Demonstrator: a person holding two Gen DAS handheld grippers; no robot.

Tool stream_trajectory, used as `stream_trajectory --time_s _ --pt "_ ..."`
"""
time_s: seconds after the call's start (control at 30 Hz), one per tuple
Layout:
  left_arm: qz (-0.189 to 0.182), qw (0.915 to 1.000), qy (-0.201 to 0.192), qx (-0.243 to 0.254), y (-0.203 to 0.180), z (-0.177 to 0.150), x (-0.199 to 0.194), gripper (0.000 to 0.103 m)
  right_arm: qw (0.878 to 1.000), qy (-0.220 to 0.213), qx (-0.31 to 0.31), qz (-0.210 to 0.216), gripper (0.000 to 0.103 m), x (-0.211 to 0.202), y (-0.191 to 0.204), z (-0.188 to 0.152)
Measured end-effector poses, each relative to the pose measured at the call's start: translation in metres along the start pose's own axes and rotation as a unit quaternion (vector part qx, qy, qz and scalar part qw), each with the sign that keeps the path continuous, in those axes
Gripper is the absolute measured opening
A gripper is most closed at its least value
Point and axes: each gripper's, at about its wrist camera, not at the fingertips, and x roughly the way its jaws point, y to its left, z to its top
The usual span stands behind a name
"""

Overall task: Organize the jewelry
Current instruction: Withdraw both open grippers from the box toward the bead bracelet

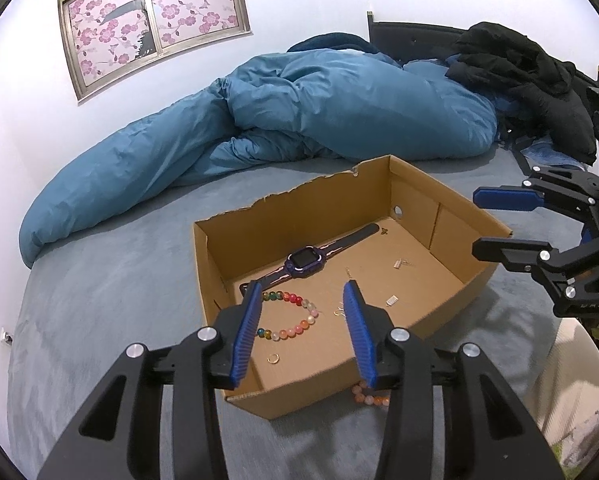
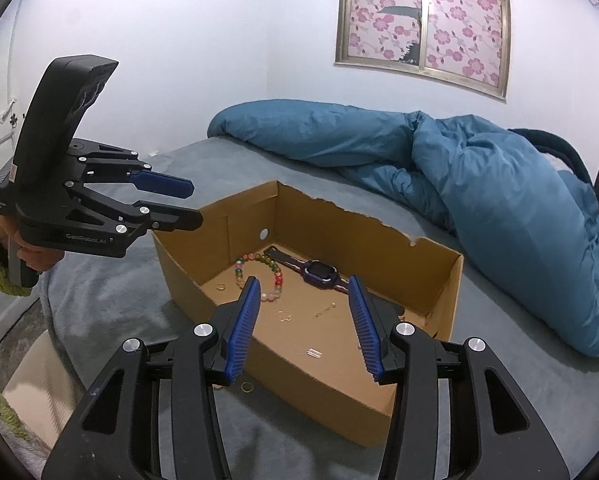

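A bed (image 1: 99, 300) carries an open cardboard box (image 1: 455, 280), the landmark here. Inside the box lie a purple watch (image 1: 301, 262), a multicoloured bead bracelet (image 1: 295, 320), a gold ring (image 1: 273, 359) and small metal pieces (image 1: 391, 301). Outside, touching the box's near wall, rest an orange bead bracelet (image 1: 369, 398) and a second gold ring (image 2: 246, 387). The left gripper (image 1: 301, 320) and right gripper (image 2: 301, 312) hover above the box's near wall, fingers partly spread and holding nothing. The collecting step appears mid-way: the next move likely calls for lowering one gripper outside the box onto a stray piece; the thin ring demands a precise pinch.
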Motion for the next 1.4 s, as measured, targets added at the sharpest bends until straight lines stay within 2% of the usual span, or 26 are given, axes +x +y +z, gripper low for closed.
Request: stream_trajectory --time_s 0.43,1.03,1.2,1.4 --pt "-0.017 0.9998 -0.005 -0.009 -0.011 -0.013 -0.027 0.041 1.000 -0.006 0.006 0.016 0.044 -0.013 0.012 -0.005" --pt "-0.037 0.9991 0.012 -0.016 -0.023 -0.035 -0.033 0.041 0.999 -0.001 0.017 0.046 0.044 -0.018 0.026 -0.015" --pt "-0.042 0.9987 0.022 -0.016 -0.030 -0.044 -0.028 0.041 0.998 0.012 0.018 0.051 0.054 -0.020 0.026 -0.027" --pt "-0.046 0.9982 0.038 -0.008 -0.036 -0.059 -0.020 0.041 0.997 0.044 0.023 0.065 0.056 -0.017 0.022 -0.048"
